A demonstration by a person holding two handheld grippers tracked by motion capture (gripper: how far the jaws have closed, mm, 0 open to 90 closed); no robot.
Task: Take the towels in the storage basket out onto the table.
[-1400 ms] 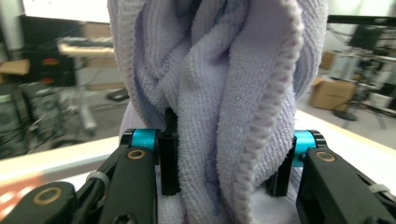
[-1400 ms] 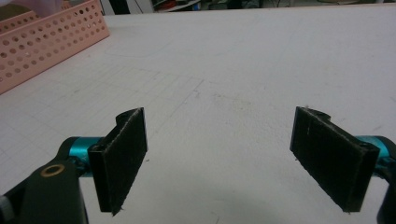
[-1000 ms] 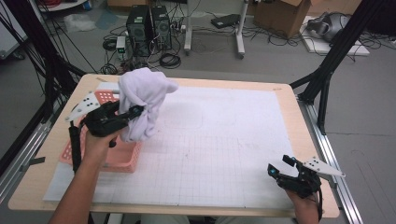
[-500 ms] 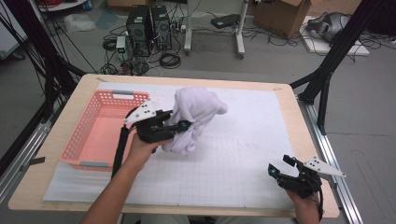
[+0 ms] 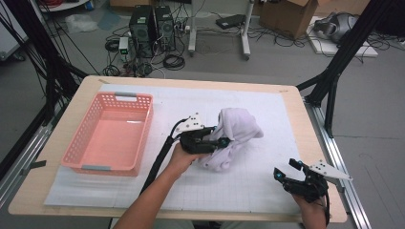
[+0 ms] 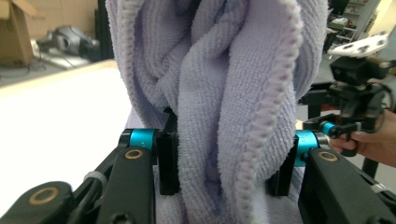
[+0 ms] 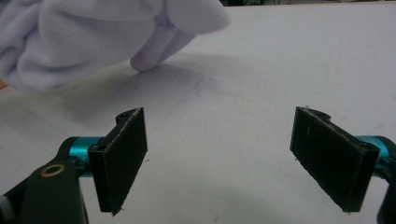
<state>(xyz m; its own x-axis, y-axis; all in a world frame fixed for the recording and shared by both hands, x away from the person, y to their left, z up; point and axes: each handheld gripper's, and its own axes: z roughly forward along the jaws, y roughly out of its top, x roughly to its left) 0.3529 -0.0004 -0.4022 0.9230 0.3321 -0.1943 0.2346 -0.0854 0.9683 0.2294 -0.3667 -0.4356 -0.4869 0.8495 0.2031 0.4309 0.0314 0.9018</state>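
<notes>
A pale lilac towel (image 5: pixel 237 125) hangs bunched in my left gripper (image 5: pixel 222 142), whose jaws are shut on its thick folds above the middle of the white gridded mat (image 5: pixel 267 105). In the left gripper view the towel (image 6: pixel 219 84) bulges up between the two pads (image 6: pixel 167 161), and its lower end touches the mat. My right gripper (image 5: pixel 282 173) stands open near the table's front right corner, low over the mat. In the right gripper view nothing lies between the wide-apart jaws of that gripper (image 7: pixel 219 154), and the towel (image 7: pixel 84 37) hangs farther off at the upper left.
A pink plastic basket (image 5: pixel 79 143) stands empty on the left part of the mat. The wooden table edge (image 5: pixel 315 143) runs along the right, with black frame posts beyond it. Computers and cables lie on the floor behind the table.
My left gripper has carried the towel from above the pink basket rightward and down to the middle of the mat. The right gripper has stayed where it was.
</notes>
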